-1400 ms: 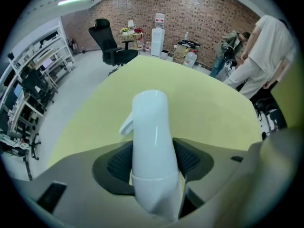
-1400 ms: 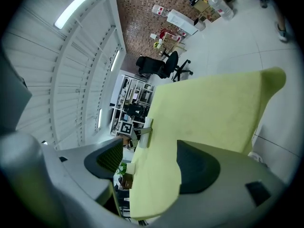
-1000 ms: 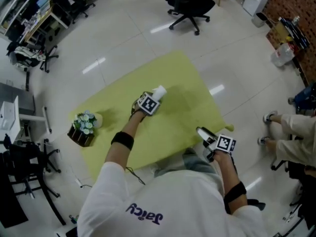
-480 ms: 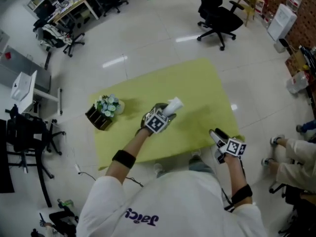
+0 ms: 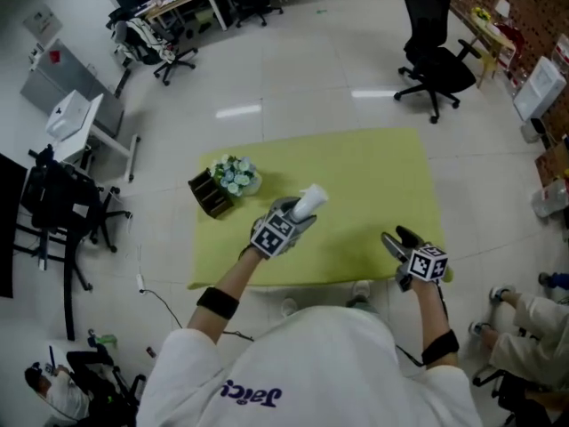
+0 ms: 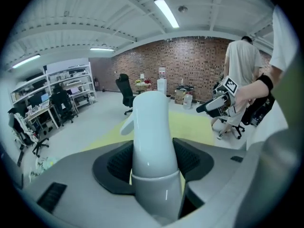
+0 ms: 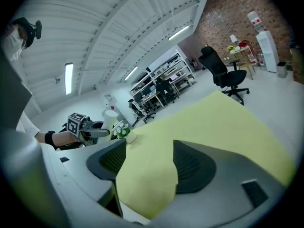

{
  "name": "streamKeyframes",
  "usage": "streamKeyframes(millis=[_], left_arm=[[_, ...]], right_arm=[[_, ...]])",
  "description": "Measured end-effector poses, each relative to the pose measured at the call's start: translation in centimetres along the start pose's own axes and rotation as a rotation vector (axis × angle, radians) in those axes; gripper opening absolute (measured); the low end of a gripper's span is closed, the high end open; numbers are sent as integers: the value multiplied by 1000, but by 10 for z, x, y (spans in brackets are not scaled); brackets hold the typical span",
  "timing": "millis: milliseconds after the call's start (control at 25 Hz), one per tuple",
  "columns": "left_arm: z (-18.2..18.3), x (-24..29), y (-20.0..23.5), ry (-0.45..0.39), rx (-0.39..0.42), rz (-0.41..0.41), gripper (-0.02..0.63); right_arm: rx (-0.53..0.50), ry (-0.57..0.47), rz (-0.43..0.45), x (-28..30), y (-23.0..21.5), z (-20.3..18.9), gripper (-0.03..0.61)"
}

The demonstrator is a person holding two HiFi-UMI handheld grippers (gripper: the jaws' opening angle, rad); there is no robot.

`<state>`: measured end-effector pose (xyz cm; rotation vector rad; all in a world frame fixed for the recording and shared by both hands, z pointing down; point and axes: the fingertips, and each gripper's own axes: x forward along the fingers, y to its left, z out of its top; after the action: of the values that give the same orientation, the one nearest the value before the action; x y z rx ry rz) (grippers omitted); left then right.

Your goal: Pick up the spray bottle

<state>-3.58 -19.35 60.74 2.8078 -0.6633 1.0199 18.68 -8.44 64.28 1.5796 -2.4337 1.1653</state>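
The white spray bottle hangs above the yellow-green table, held by my left gripper. In the left gripper view the bottle fills the gap between the dark pads, nozzle pointing away, and the left gripper is shut on it. My right gripper floats over the table's near right edge, apart from the bottle. In the right gripper view the right gripper stands open with only the table surface showing between its jaws.
A pot of pale flowers and a dark basket sit on the table's left end. Office chairs stand on the floor beyond the table, and desks to the left. A seated person's legs are at the right.
My left gripper has risen with the spray bottle, lifting it off the table. The right gripper has rolled and come up a little at the near edge.
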Motion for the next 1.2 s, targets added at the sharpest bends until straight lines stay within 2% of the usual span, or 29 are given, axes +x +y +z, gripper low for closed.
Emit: streamKeyframes(millis=[240,520,680,760,960,1200], left_arm=[[-29,-53,30,-32,-77,104,261],[-49,-113,55,-68,-73,220,261],[-53,-148,71,-124,-76,310,261],[-56,-163,83,-149,-99,364,261],[-56,-191,106,-229,-159,480,261],[-41,-211,105,-380,-172,566,261]], right_arm=[[-57,24,43,29,23,17,321],[-341,93,55,55,50,43,321],[-526,102,43,63,67,61,321],[-572,73,30,66,75,73,321],[-602,-78,-17,72,98,103,322],[-585,-264,-54,70,127,122,322]])
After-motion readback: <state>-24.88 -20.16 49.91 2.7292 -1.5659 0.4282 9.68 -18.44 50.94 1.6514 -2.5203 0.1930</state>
